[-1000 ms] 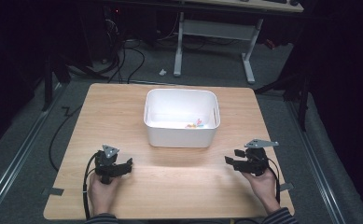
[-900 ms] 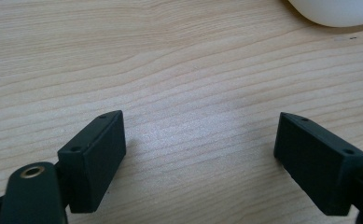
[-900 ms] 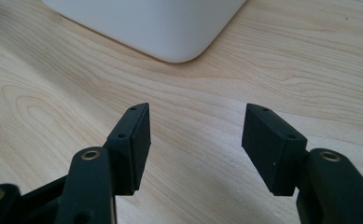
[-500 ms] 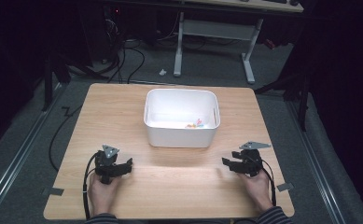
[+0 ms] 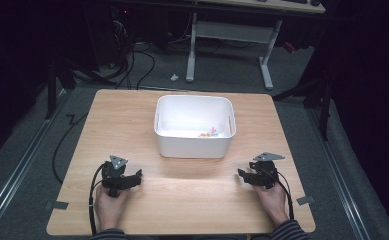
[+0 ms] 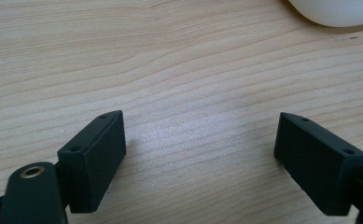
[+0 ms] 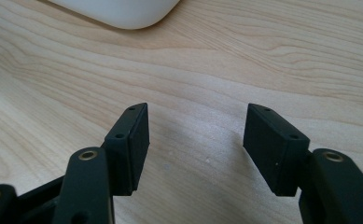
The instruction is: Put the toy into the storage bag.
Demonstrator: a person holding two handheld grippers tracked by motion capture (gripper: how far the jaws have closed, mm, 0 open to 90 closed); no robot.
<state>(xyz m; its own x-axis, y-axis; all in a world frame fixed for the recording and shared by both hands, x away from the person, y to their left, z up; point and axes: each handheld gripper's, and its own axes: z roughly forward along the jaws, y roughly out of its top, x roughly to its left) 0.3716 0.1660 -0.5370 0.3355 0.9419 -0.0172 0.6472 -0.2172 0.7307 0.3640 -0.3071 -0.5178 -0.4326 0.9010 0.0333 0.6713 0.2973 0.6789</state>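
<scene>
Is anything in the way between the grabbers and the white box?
Nothing visible. Bare table lies between the left gripper and the box, and between the right gripper and the box. Both grippers are open and empty, but the box wall stands between them and the small colourful bits inside.

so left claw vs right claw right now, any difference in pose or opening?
The left claw sits near the table's left edge, jaws spread wide; the right claw sits near the right edge, jaws spread less. Left points right, right points left. Both are empty, low over bare wood, in front of the white bin.
</scene>
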